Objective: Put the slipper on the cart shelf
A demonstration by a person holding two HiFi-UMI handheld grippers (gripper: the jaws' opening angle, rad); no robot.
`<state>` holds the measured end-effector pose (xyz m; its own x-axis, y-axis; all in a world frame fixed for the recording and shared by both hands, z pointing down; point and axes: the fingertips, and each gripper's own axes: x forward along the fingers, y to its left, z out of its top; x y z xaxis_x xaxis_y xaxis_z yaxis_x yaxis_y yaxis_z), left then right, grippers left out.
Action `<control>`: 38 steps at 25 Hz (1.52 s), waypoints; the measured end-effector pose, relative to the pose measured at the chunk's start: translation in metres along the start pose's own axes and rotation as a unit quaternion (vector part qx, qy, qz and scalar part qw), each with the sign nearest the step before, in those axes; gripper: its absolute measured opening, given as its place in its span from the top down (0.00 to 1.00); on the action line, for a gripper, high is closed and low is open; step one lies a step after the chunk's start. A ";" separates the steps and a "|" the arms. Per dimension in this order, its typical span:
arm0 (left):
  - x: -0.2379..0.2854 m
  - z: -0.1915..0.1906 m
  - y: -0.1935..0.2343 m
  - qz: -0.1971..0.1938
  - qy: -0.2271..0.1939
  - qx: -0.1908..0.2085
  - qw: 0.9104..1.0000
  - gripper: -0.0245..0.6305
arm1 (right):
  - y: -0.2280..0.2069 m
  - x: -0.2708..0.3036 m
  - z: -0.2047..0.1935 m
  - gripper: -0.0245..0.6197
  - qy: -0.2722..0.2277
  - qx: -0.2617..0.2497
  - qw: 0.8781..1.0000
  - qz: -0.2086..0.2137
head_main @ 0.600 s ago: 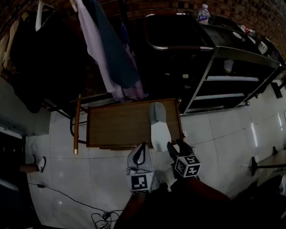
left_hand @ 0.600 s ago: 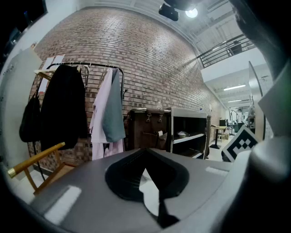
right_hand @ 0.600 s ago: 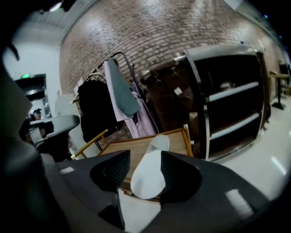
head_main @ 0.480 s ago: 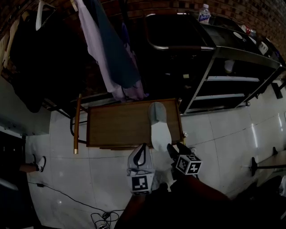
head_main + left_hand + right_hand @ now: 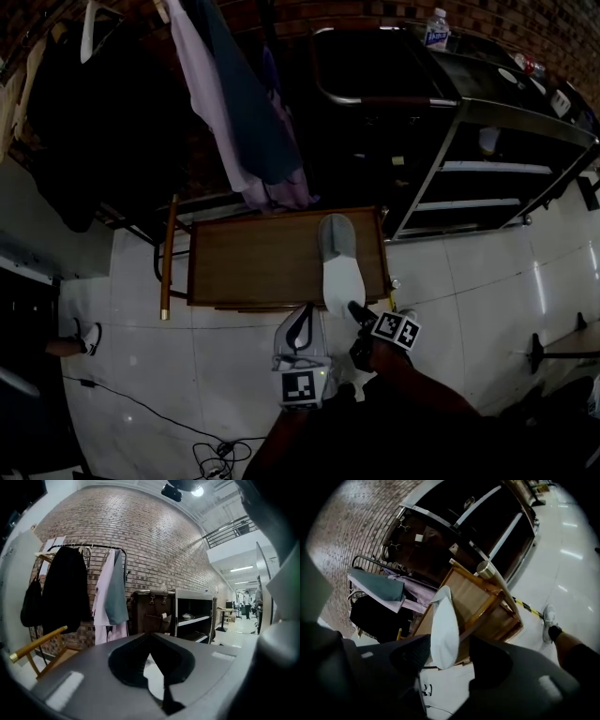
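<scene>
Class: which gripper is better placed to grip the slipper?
Right gripper: its open jaws flank the slipper's heel. The left gripper is shut and off to the side.

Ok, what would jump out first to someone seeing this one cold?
The white slipper lying on the low wooden table at centre, its heel hanging past the near edge between the open jaws of the right gripper. Behind the table, clothes hang from a rack, and a black shelved cart stands to the right.

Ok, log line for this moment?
right gripper: open, astride slipper heel | slipper: on wooden table | left gripper: shut, empty
</scene>
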<state>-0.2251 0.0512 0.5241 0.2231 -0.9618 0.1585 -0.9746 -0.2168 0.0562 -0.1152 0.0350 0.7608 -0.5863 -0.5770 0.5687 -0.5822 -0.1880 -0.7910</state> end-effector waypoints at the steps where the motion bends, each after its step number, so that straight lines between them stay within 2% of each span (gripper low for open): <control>1: -0.001 0.000 0.000 0.001 0.000 0.000 1.000 0.94 | 0.000 0.004 -0.001 0.56 0.002 0.009 1.000 -0.002; 5: -0.006 0.003 0.002 0.003 -0.005 0.001 1.000 0.94 | -0.006 0.017 -0.005 0.58 0.006 0.038 0.999 -0.016; 7: -0.008 0.005 0.004 0.003 -0.009 0.000 1.000 0.94 | -0.006 0.021 -0.005 0.61 0.007 0.037 0.999 -0.019; 10: -0.010 0.005 0.008 0.008 -0.011 -0.002 1.000 0.94 | -0.002 0.022 -0.003 0.77 0.000 0.024 0.999 -0.026; 16: -0.012 0.008 0.013 0.009 -0.014 -0.003 1.000 0.94 | 0.025 0.012 -0.002 0.87 -0.008 -0.040 0.999 -0.013; 19: -0.011 0.011 0.011 0.005 -0.018 -0.007 1.000 0.94 | 0.039 -0.001 -0.001 0.88 -0.019 -0.103 0.994 -0.010; 24: -0.011 0.014 0.012 0.003 -0.021 -0.012 1.000 0.94 | 0.069 -0.034 0.012 0.89 -0.054 -0.218 0.975 0.001; 29: -0.009 0.020 0.006 -0.006 -0.027 -0.006 1.000 0.94 | 0.109 -0.072 0.035 0.89 -0.130 -0.328 0.935 0.017; 31: -0.008 0.023 0.003 -0.011 -0.032 -0.003 0.999 0.94 | 0.124 -0.085 0.043 0.89 -0.156 -0.350 0.923 0.027; 35: -0.007 0.024 -0.001 -0.017 -0.022 -0.010 1.000 0.94 | 0.153 -0.110 0.060 0.89 -0.197 -0.353 0.913 0.051; 36: -0.006 0.026 -0.002 -0.019 -0.022 -0.009 1.000 0.94 | 0.160 -0.116 0.065 0.89 -0.211 -0.364 0.906 0.056; 38: -0.004 0.035 -0.005 -0.026 -0.036 -0.004 0.999 0.94 | 0.175 -0.128 0.076 0.89 -0.238 -0.401 0.882 0.057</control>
<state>-0.2218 0.0509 0.4890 0.2710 -0.9590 0.0833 -0.9615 -0.2657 0.0702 -0.0995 0.0156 0.5326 -0.4751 -0.8604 0.1842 -0.8581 0.4067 -0.3135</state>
